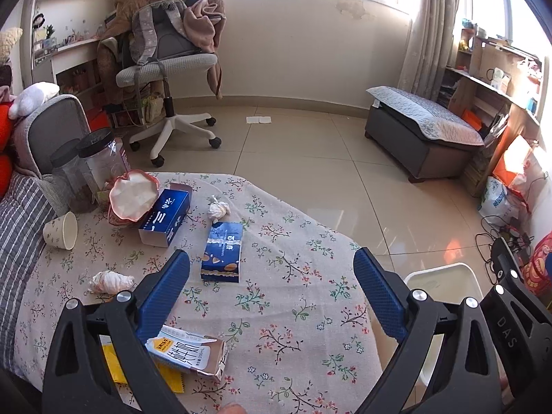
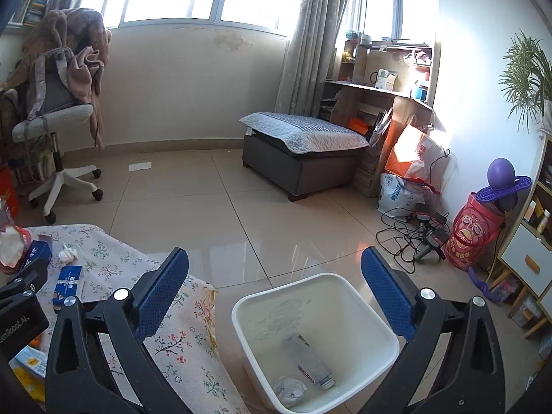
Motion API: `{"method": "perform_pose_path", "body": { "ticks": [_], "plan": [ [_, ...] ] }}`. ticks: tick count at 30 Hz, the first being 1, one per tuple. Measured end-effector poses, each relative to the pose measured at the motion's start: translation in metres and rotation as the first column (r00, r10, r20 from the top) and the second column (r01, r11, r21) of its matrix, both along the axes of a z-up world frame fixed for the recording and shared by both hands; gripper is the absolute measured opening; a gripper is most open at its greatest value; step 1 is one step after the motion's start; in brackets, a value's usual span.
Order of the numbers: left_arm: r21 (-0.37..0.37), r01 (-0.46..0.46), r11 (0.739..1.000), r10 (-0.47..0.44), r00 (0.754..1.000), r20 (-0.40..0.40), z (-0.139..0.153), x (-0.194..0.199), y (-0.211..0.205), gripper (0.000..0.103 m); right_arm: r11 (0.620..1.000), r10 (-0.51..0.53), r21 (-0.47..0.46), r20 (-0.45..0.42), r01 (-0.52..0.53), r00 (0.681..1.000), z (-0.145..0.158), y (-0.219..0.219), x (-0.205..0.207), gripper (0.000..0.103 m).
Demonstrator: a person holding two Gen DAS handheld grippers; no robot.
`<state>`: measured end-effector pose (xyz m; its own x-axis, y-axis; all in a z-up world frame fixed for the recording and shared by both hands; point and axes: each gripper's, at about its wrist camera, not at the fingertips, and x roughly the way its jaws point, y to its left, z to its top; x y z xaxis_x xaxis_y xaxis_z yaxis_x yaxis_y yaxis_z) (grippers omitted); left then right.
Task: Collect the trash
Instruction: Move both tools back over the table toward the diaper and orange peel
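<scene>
My left gripper (image 1: 272, 265) hangs open over the floral tablecloth (image 1: 293, 262), holding nothing. A crushed milk carton (image 1: 188, 352) lies by its left finger, on a yellow wrapper (image 1: 115, 362). Further off lie a blue snack box (image 1: 222, 252), an open blue carton (image 1: 167, 217), two crumpled tissues (image 1: 219, 208) (image 1: 110, 281) and a tipped paper cup (image 1: 62, 231). My right gripper (image 2: 276, 265) is open above the white bin (image 2: 358, 289) on the floor. A squashed tube (image 2: 308, 360) and a crumpled tissue (image 2: 289, 388) lie inside the bin.
Two dark-lidded jars (image 1: 95, 162) and a pink tissue holder (image 1: 132, 195) stand at the table's far left. On the tiled floor are a swivel chair (image 1: 165, 65), a padded ottoman (image 2: 303, 148), tangled cables (image 2: 414, 231) and a red canister (image 2: 472, 231).
</scene>
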<state>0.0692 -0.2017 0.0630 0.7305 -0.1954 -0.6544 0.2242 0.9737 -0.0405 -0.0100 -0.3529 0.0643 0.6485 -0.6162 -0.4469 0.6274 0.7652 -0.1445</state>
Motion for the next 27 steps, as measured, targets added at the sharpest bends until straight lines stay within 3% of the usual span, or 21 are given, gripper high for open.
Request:
{"method": "perform_pose_path", "body": {
  "ticks": [15,24,27],
  "plan": [
    [0.009,-0.182,0.983,0.183,0.98,-0.08,-0.017,0.035,0.103,0.093,0.986,0.167,0.006,-0.055,-0.167,0.984,-0.002,0.083,0.051,0.096],
    [0.039,-0.297,0.954,0.297,0.924,-0.241,-0.063,0.075,0.17,0.093,0.96,0.273,-0.026,-0.126,-0.278,0.954,-0.02,0.139,0.082,0.096],
    [0.1,-0.268,0.958,0.286,0.908,-0.306,-0.081,0.096,0.186,0.093,0.949,0.306,-0.023,-0.162,-0.314,0.938,-0.029,0.151,0.092,0.096]
  ]
}}
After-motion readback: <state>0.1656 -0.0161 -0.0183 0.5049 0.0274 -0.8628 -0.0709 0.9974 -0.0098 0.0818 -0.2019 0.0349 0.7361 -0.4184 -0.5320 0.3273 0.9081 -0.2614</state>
